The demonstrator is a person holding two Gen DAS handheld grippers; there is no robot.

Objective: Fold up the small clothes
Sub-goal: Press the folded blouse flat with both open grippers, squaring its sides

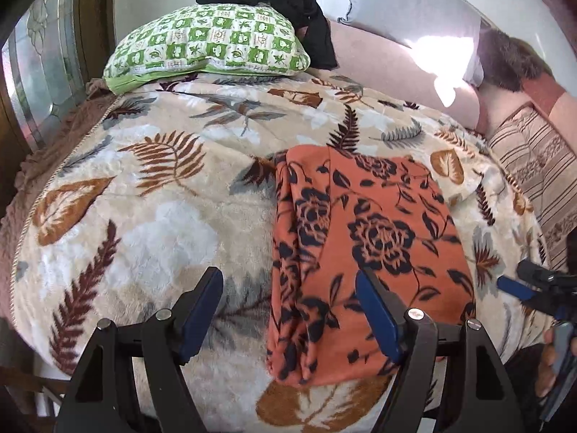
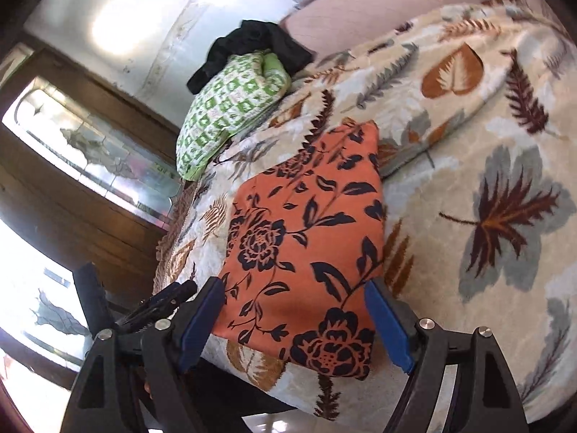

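Jaws first: our left gripper (image 1: 288, 315) hangs with its blue pads spread wide and nothing between them but air, the left pad over bare blanket and the right one over the near part of the cloth, and our right gripper (image 2: 295, 319) is just as wide, framing the near edge of that same cloth without pinching it. The orange floral garment (image 1: 364, 252) lies near the front edge of the bed on the leaf-print blanket (image 1: 151, 195), already doubled into a long rectangle with a bunched, rumpled strip down its left side. We'd guess it's thin and light, totally floppy, probably a bit slippery on that plush pile (so it may slide rather than crease when pushed). Best place to take hold looks like the two near corners, one per gripper, pinching through all the layers so the fold doesn't come apart. Counting: one orange garment, one blanket, one green checked pillow (image 1: 212, 43) at the far end with one black garment (image 1: 288, 3) draped over it, one grey pillow (image 1: 411, 3) by the wall, two grippers.
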